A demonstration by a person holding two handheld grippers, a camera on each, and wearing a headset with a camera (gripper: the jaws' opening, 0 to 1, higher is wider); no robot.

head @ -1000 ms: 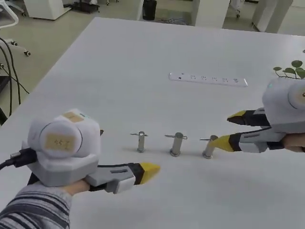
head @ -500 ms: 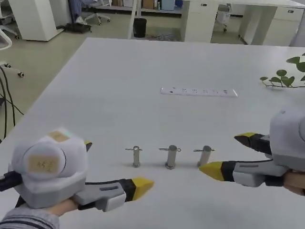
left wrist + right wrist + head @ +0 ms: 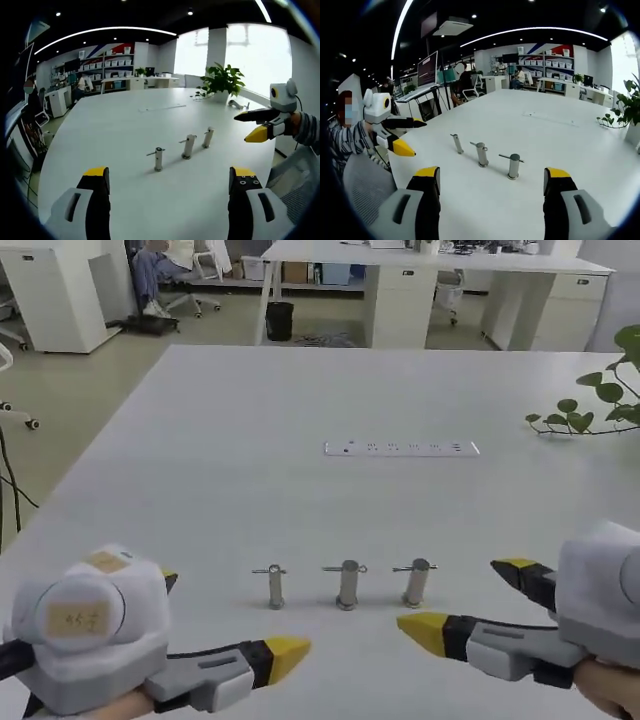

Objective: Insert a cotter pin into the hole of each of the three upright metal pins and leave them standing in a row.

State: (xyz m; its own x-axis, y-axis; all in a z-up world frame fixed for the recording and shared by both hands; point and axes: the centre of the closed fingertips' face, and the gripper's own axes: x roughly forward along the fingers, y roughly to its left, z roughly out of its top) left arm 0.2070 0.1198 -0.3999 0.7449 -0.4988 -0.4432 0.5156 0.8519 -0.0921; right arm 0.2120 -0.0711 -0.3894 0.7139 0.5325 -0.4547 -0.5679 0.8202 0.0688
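left gripper [image 3: 230, 613]: held low at the near left of the tabletop [image 3: 200, 470]; the jaws are spread wide and nothing is gripped or touched
left pin [image 3: 275, 590]: stood upright on the tabletop, first in the row; it is crossed near its top by the left cotter [image 3: 260, 570], which sticks out mostly leftward
middle pin [image 3: 348, 588]: stood upright just beside the left pin; the middle cotter [image 3: 328, 568] is passed level through its head and is seen on both sides
power strip [image 3: 402, 448]: laid flat farther back on the tabletop, well behind the row
right pin [image 3: 416, 585]: stood upright at the end of the row, in line with the other two; the right cotter [image 3: 400, 567] is seen through its top
right gripper [image 3: 462, 595]: held low at the near right, with the jaws parted wide and empty; its nearer yellow tip is pointed toward the right pin but is apart from it
plant [image 3: 590, 415]: leafy stems are seen at the far right edge of the tabletop
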